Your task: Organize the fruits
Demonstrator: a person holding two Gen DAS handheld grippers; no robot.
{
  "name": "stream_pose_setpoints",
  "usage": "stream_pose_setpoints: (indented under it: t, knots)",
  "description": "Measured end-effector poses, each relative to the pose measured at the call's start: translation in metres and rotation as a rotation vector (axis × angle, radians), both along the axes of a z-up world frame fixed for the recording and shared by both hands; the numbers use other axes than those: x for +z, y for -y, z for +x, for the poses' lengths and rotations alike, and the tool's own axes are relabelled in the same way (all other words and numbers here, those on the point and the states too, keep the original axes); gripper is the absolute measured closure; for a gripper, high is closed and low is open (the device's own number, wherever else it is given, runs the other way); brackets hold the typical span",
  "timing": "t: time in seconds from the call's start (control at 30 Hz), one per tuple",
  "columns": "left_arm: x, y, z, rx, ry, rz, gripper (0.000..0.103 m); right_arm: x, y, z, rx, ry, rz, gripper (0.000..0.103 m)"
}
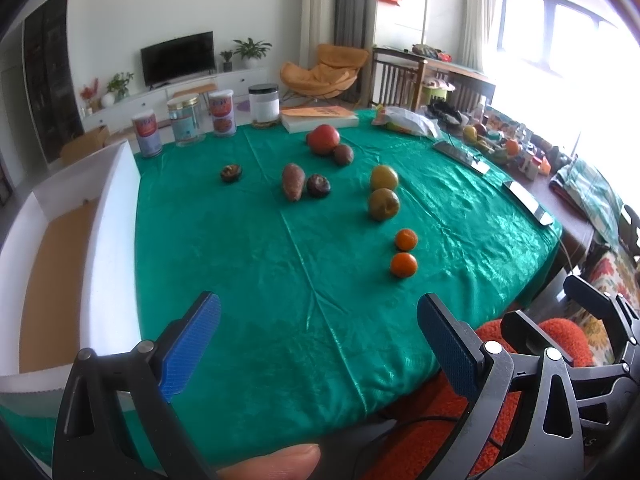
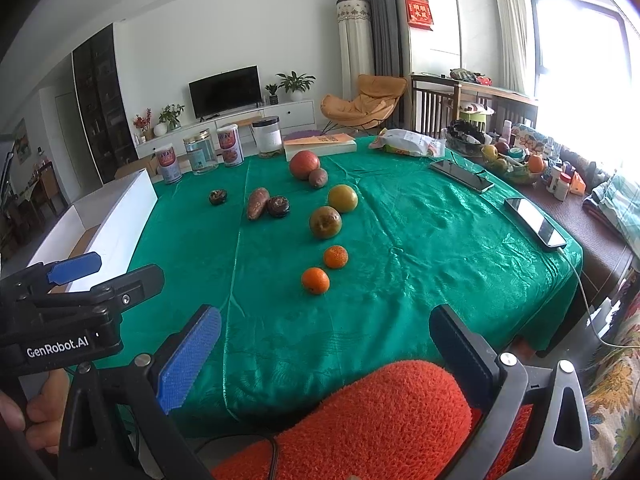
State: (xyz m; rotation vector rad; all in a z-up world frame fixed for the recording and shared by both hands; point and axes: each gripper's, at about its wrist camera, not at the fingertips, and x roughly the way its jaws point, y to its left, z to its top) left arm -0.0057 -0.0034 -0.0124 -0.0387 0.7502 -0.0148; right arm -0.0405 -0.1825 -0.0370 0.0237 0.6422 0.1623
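Observation:
Fruits lie on a green tablecloth (image 1: 280,280). Two small oranges (image 1: 404,265) (image 2: 315,280) sit nearest, then two yellow-brown pears (image 1: 384,204) (image 2: 325,222), a red pomegranate (image 1: 323,139) (image 2: 304,165) with a small dark fruit beside it, a reddish sweet potato (image 1: 292,182) (image 2: 257,203), and two dark round fruits (image 1: 318,186) (image 1: 231,172). A white box (image 1: 108,216) (image 2: 120,212) stands at the left. My left gripper (image 1: 318,324) is open and empty above the table's front edge. My right gripper (image 2: 326,344) is open and empty, in front of the table's edge.
Several jars and cans (image 1: 184,120) and a book (image 1: 320,118) stand at the back. A snack bag (image 2: 408,142), two phones (image 2: 536,222) (image 2: 460,170) and a cluttered side table lie at the right. An orange cushion (image 2: 392,420) is below the front edge.

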Motion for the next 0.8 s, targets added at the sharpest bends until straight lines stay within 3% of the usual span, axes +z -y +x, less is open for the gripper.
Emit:
stream_pose_setpoints:
  t: [0.8]
  knots:
    - [0.0,-0.0009,-0.0003,-0.001,-0.002,-0.001,0.003,0.0001,-0.0012,-0.0009,0.008,0.0,0.003,0.0]
